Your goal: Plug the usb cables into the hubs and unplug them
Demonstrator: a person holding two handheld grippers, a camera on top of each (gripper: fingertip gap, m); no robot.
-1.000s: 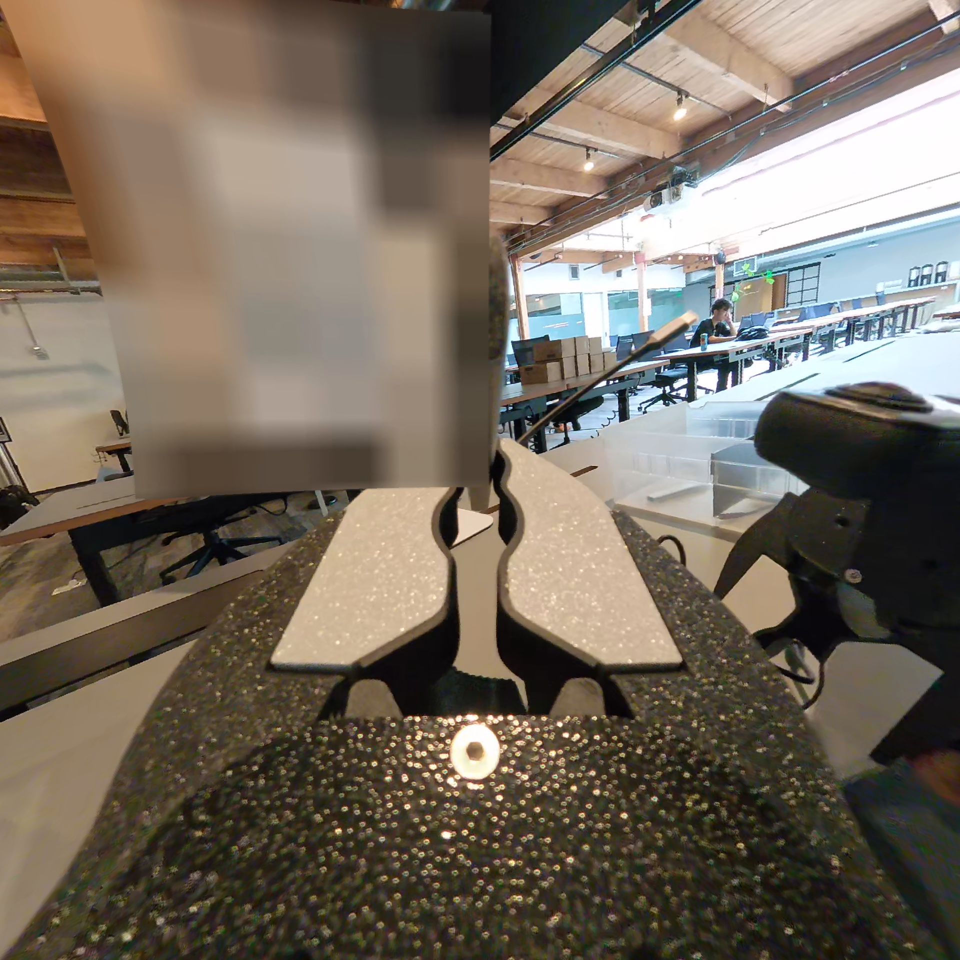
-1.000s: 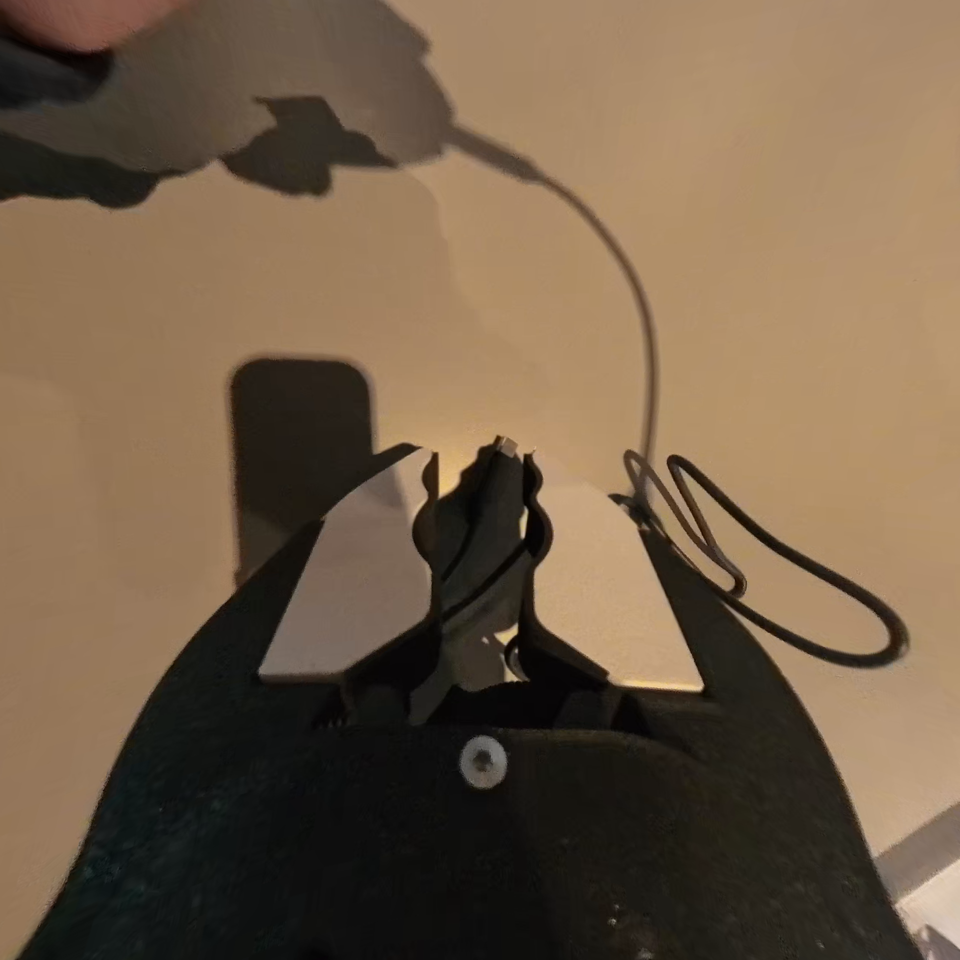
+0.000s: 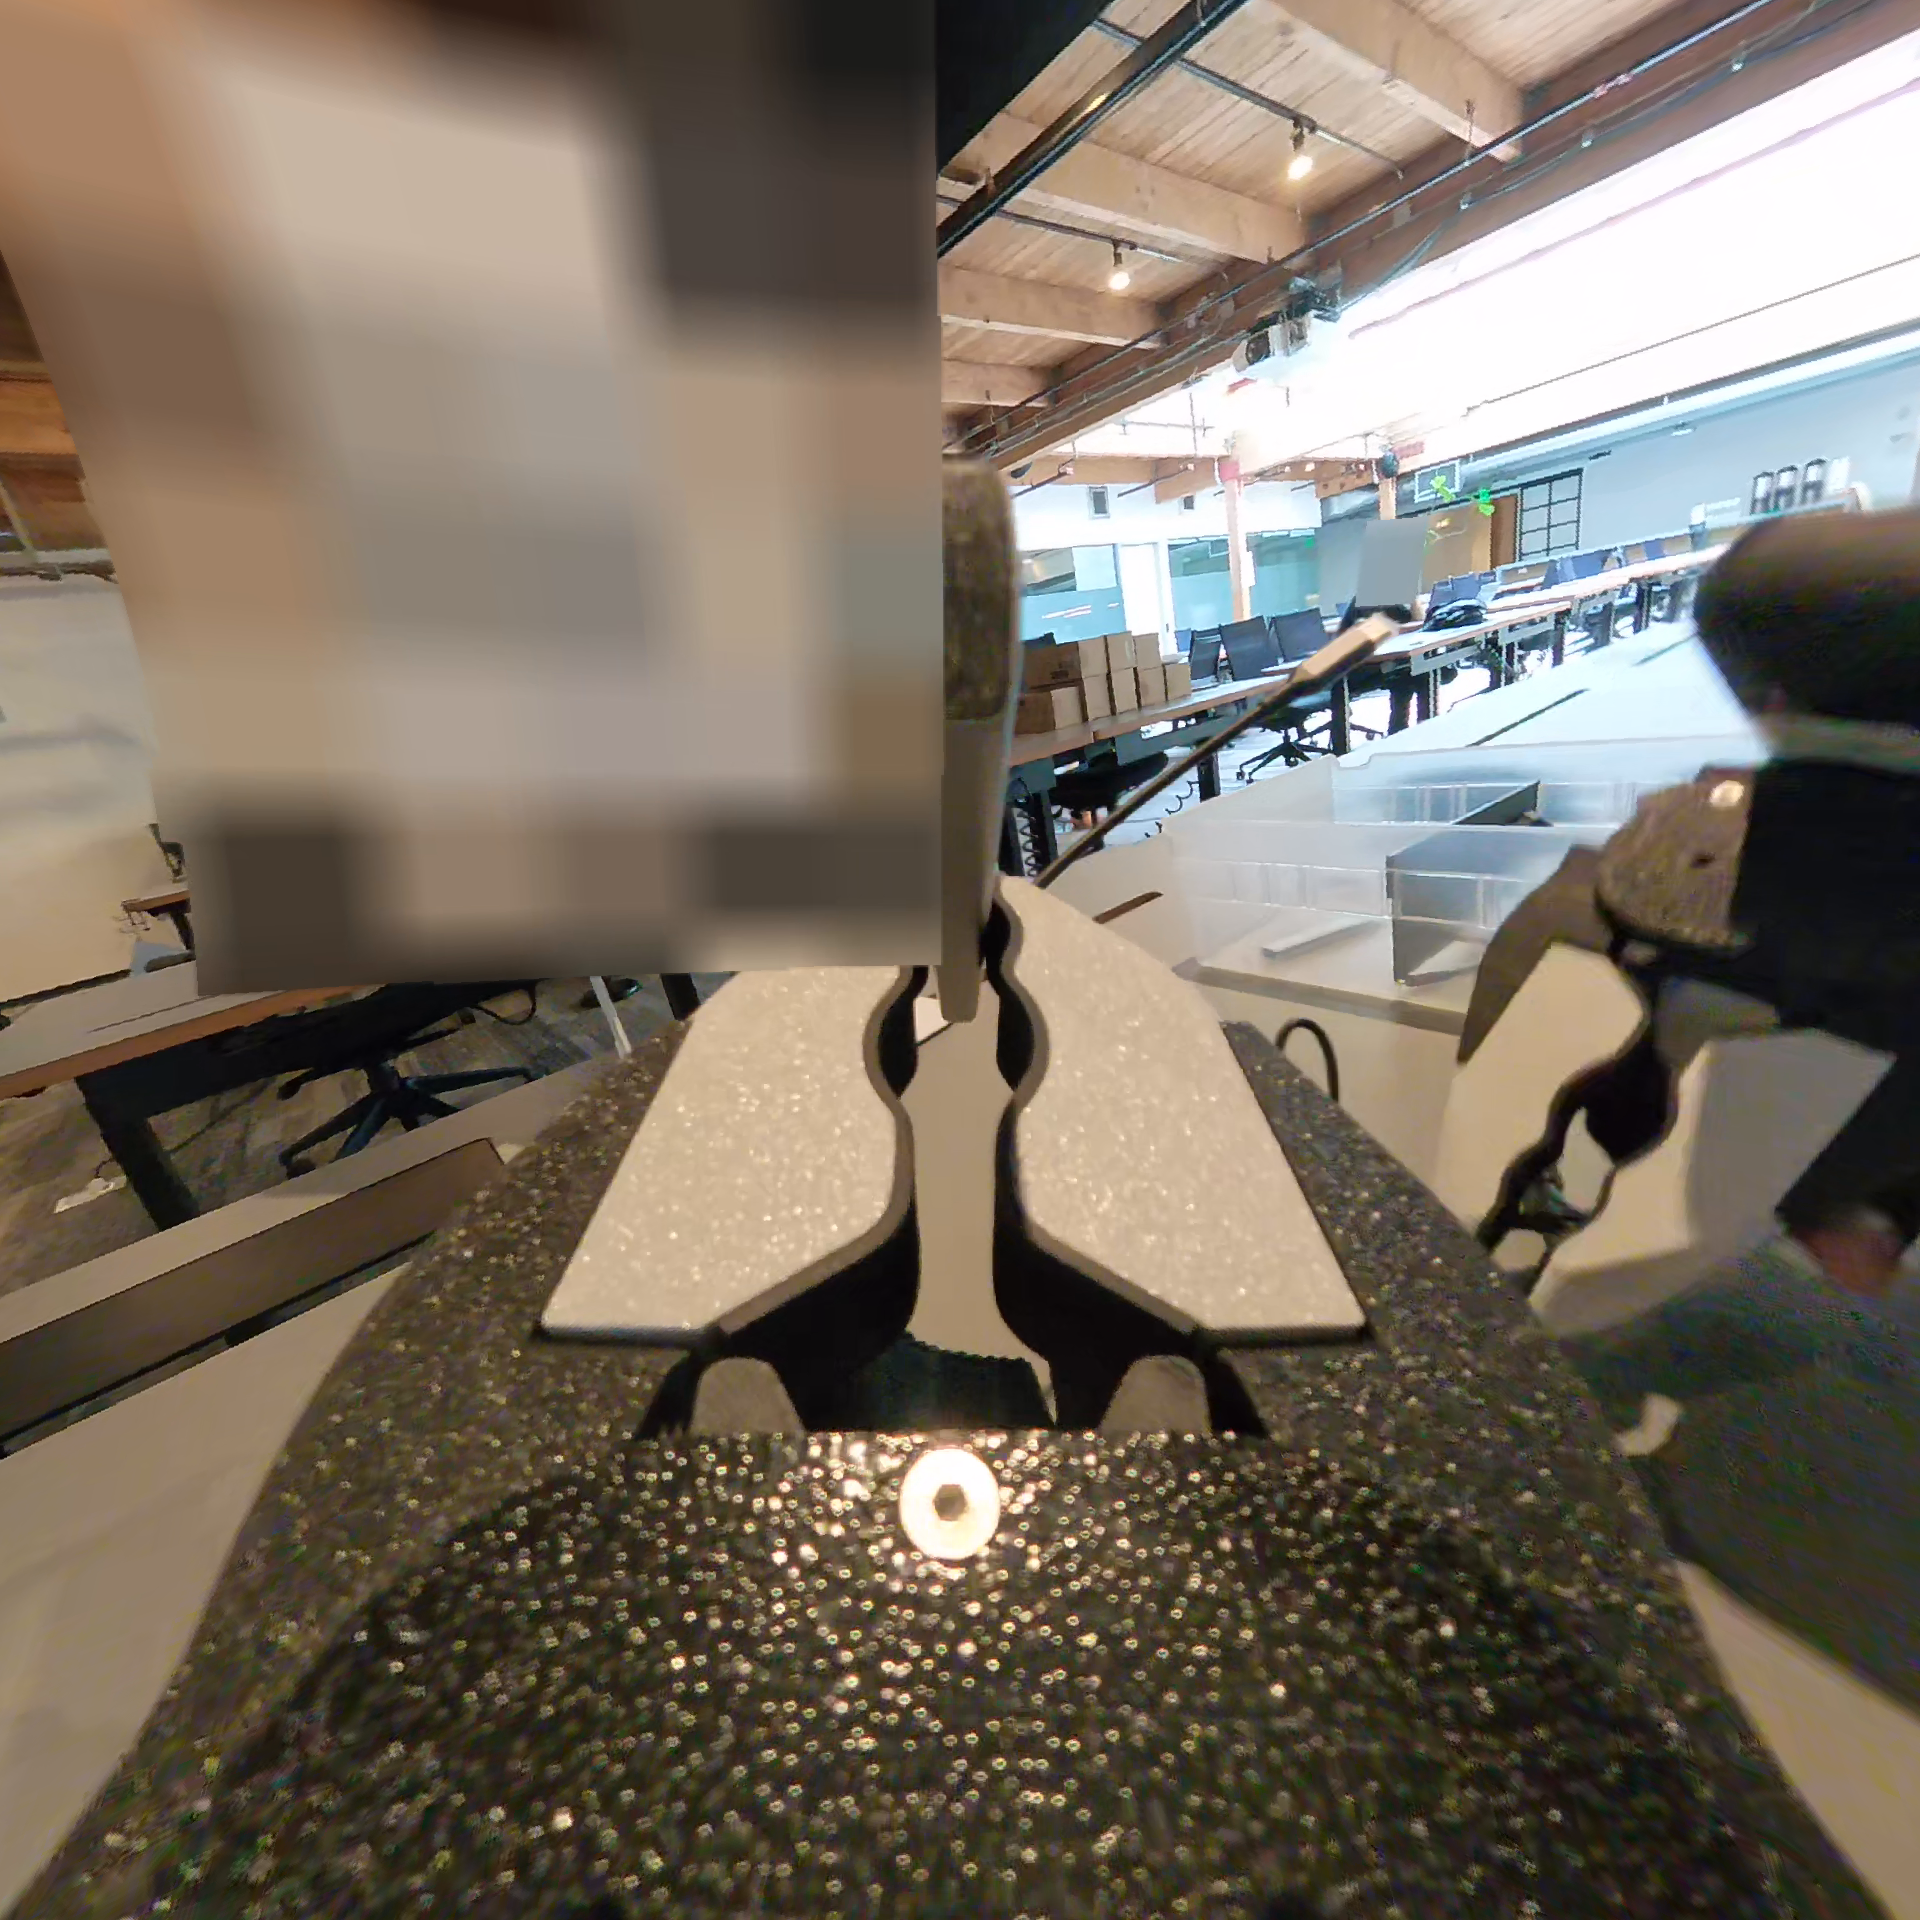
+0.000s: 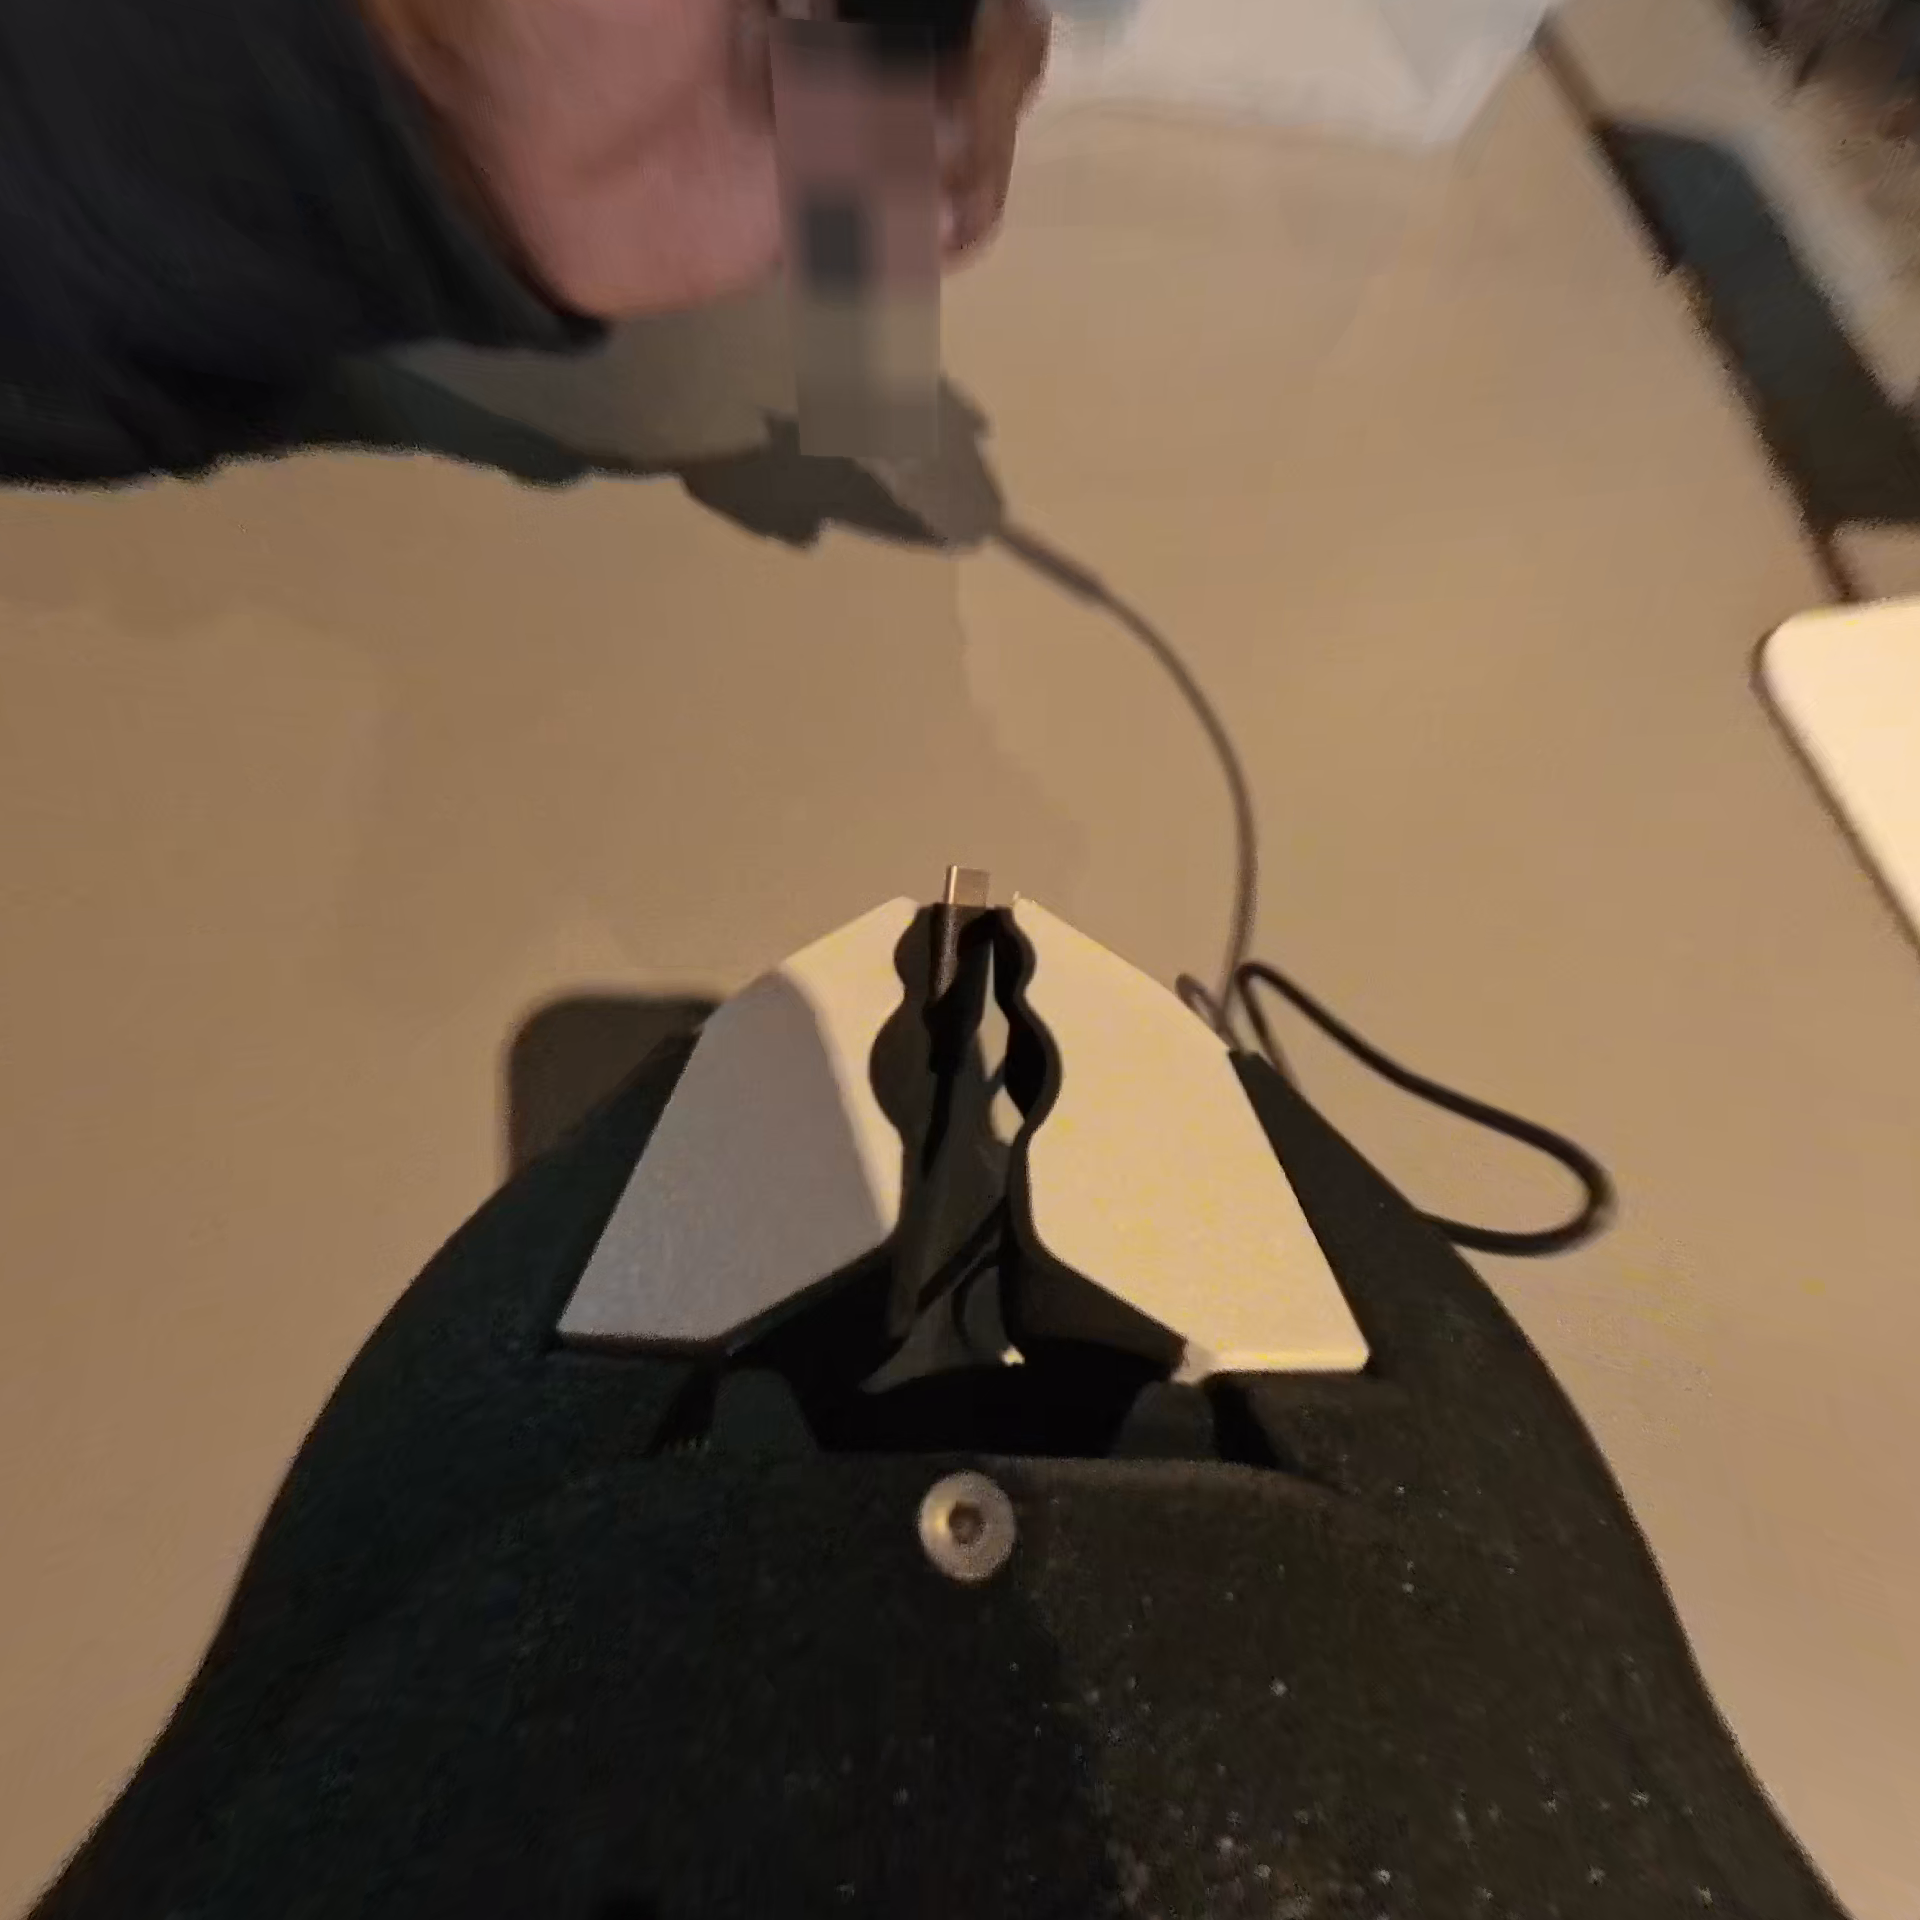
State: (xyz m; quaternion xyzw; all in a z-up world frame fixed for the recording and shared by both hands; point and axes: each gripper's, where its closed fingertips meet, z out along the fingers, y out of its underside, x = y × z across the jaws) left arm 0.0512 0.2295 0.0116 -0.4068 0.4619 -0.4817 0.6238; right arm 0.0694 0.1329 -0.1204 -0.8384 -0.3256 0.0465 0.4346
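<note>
My left gripper (image 3: 961, 966) is pitched upward, looking out level across the room rather than down at the counter (image 3: 135, 1538). Its jaws are narrow, pinched on the lower end of a flat grey hub (image 3: 977, 727) that stands upright out of the tips; most of the hub's face is hidden behind a blur patch. A thin dark cable with a silver plug (image 3: 1340, 655) rises diagonally to the right behind it; I cannot tell what it joins.

My right gripper (image 4: 971, 914) points down at the beige counter (image 4: 416, 831). Its jaws are nearly closed on a black usb cable (image 4: 1455, 1143), the small metal connector (image 4: 966, 886) poking just past the tips and aimed away from me. The cable's slack lies in a loop on the counter to the right of the jaws, and a grey lead (image 4: 1195, 707) curves from there up toward the blurred left gripper at the top of the frame, where part of a hand (image 4: 644, 156) and a dark sleeve show.

In the left wrist view the right gripper (image 3: 1558, 1143) hangs low on the right, well apart from the hub. Behind it sits a clear plastic bin (image 3: 1299, 873) with dividers. A white flat object (image 4: 1860, 748) lies at the right edge of the counter. Frames are motion-blurred.
</note>
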